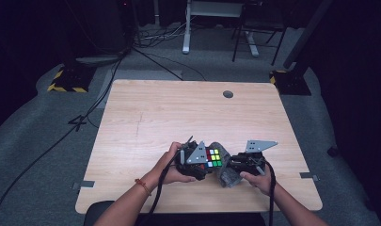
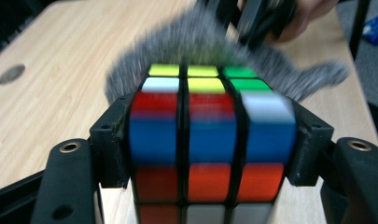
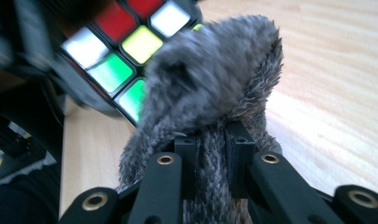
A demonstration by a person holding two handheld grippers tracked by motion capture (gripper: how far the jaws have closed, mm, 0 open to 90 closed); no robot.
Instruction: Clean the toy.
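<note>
Puzzle cube point(image 1: 213, 157) sits lower centre of the high view above the worktop point(image 1: 155, 117), clamped in the left gripper point(image 2: 210, 135). Right gripper point(image 3: 213, 154), nearly closed, pinches the grey fuzzy cloth point(image 3: 210, 93) against the cube's far side. Wiping looks underway; near faces apparently remain.

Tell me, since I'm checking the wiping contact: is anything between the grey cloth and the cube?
Nothing visible. The grey cloth, pinched in the right claw, lies straight against the puzzle cube, which the left claw clamps by its sides.
</note>
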